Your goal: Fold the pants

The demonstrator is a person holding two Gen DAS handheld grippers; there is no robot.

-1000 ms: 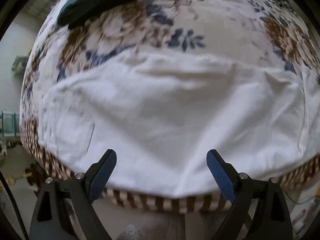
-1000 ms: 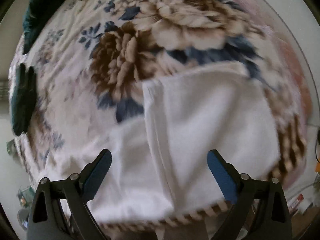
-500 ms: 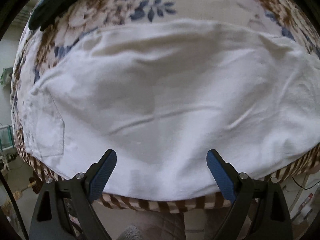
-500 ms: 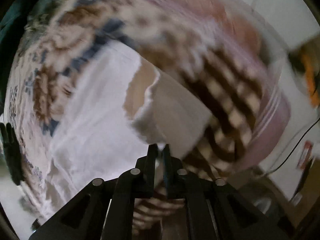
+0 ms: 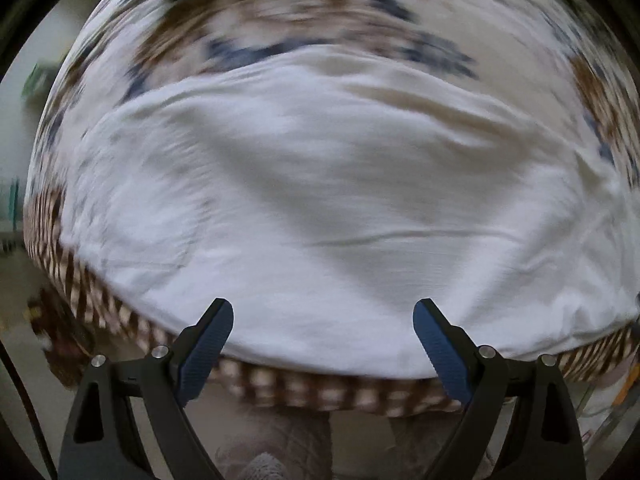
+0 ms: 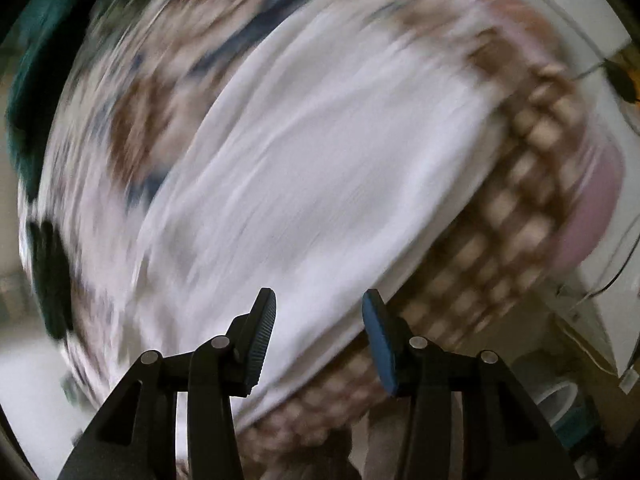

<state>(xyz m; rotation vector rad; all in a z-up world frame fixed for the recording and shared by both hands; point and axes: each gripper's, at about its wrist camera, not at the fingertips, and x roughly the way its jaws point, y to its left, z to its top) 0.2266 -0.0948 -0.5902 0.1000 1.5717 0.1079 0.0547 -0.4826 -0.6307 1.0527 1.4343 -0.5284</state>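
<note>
Now | L fingers [image 5: 323, 322] wide, empty | R fingers [image 6: 319, 312] opening, empty | pants [image 5: 320, 208] flat

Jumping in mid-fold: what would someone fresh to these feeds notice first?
The white pants dominate both views, spread flat across a floral bedspread near its brown checked border. The left gripper hangs wide open above the pants' near edge, holding nothing. The right gripper is opening over the pants' edge with no cloth pinched; its view is heavily blurred.
</note>
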